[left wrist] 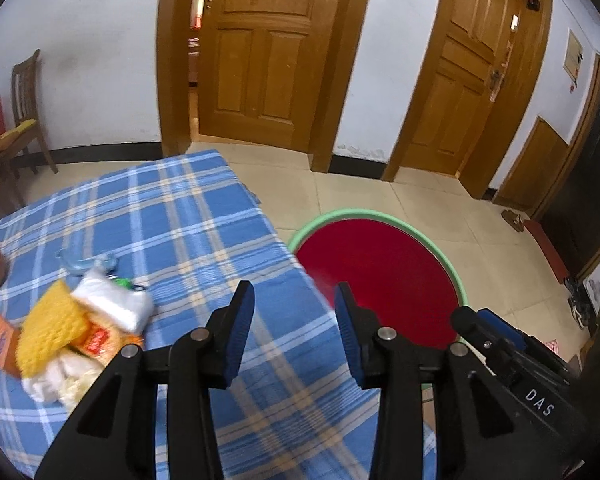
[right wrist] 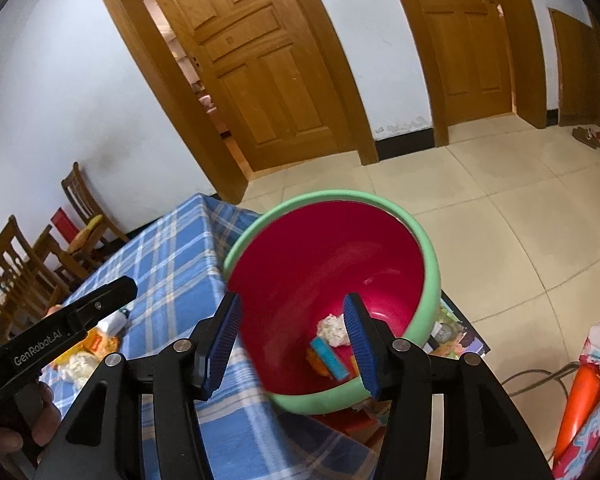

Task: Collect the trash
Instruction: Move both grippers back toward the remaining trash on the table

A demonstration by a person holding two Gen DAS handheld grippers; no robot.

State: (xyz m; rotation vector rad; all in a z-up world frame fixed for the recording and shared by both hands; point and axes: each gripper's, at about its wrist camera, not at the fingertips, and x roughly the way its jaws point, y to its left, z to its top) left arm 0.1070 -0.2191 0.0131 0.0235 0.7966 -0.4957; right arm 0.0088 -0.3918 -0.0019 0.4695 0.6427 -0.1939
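Both tools, left tool (left wrist: 295, 312) and right tool (right wrist: 292, 340), were held apart, empty; the wrapper pile (left wrist: 66, 330) at nine o'clock on the counter (left wrist: 172, 216) was judged light, crushable (best pinched at a crumpled edge).

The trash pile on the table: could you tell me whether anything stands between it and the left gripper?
Nothing visible does. The trash pile lies on the blue plaid cloth, left of the open, empty left gripper, with only bare cloth between them.

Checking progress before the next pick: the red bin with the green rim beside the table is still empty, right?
Not empty. The right wrist view shows the red bin beside the table already holding trash: a white crumpled wad and a blue-and-orange wrapper at the bottom.
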